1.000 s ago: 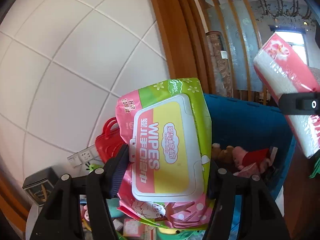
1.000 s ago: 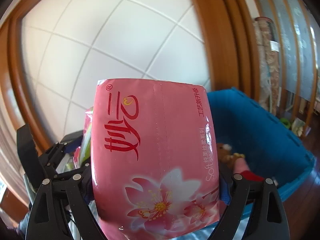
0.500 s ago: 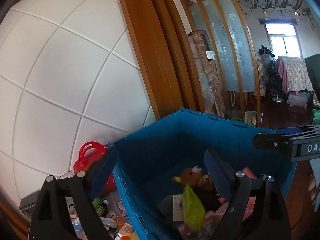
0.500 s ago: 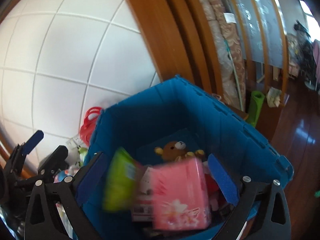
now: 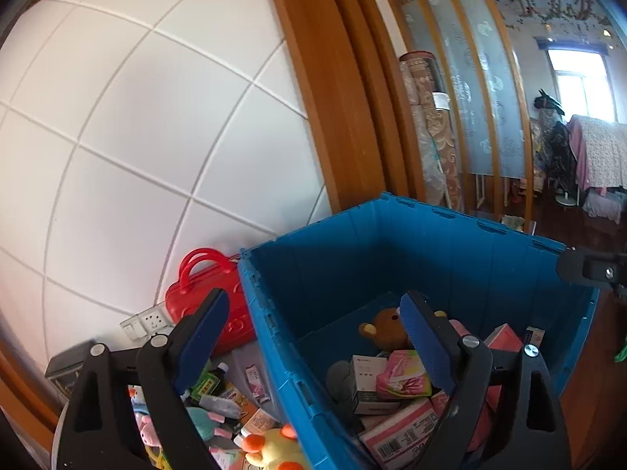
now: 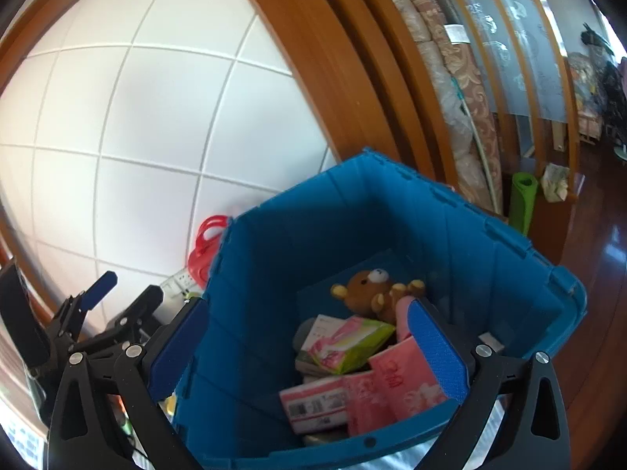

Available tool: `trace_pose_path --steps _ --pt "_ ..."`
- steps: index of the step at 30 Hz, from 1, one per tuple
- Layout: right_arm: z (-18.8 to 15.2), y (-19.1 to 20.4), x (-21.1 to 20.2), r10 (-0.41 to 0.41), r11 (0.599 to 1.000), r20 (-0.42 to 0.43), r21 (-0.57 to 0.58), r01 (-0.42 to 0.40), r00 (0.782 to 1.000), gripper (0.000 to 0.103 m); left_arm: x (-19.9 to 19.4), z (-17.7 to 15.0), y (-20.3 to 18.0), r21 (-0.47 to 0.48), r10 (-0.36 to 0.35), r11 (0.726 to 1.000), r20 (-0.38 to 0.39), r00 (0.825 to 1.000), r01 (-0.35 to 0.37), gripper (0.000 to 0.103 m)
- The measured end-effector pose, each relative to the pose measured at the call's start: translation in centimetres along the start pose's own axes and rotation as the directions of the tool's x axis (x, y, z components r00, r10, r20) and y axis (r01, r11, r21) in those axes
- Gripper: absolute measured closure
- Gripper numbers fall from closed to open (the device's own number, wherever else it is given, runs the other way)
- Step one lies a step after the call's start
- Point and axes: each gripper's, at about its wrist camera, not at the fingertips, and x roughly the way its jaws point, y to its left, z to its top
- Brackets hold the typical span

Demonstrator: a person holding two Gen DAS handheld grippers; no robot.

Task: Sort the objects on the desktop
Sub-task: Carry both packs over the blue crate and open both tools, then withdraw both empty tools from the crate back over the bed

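L tool (image 5: 313,337) wide, empty | R tool (image 6: 305,333) wide, empty | wipes pack (image 6: 348,338) + tissue pack (image 6: 399,384) in blue bin (image 6: 392,211), bear (image 6: 368,288) at 12

One blue crate (image 6: 450,211) is seen. Counted inside it: one brown teddy bear (image 6: 370,288), one wipes pack (image 6: 352,342), two pink tissue packs (image 6: 399,382) and one white box (image 5: 366,372). Outside its left wall: one red bag (image 5: 203,293) and one yellow duck (image 5: 274,450).
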Motion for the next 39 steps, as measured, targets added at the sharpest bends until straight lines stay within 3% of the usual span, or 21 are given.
trace_pose_path --steps 6,15,25,32,39 --pt "-1.6 2.3 1.0 0.054 0.997 -0.035 -0.061 -0.056 0.998 0.0 -0.8 -2.3 2.0 -0.038 0.071 0.997 -0.025 0.997 -0.071 0.014" --pt "-4.3 7.1 3.9 0.148 0.975 -0.124 -0.148 -0.165 0.981 0.0 -2.6 -6.9 6.9 -0.116 0.187 0.974 -0.09 0.978 -0.196 0.014" --pt "-7.9 14.2 5.4 0.221 0.938 -0.192 -0.225 -0.262 0.956 0.0 -5.4 -11.8 13.7 -0.162 0.291 0.935 -0.153 0.945 -0.314 0.014" --pt "-12.6 19.8 7.2 0.24 0.919 -0.27 -0.246 -0.308 0.932 0.0 -7.9 -16.1 18.6 -0.17 0.335 0.913 -0.201 0.92 -0.37 0.014" --pt "-17.2 24.7 9.5 0.229 0.915 -0.336 -0.247 -0.321 0.913 0.0 -10.0 -21.6 24.4 -0.148 0.389 0.887 -0.275 0.88 -0.438 0.014"
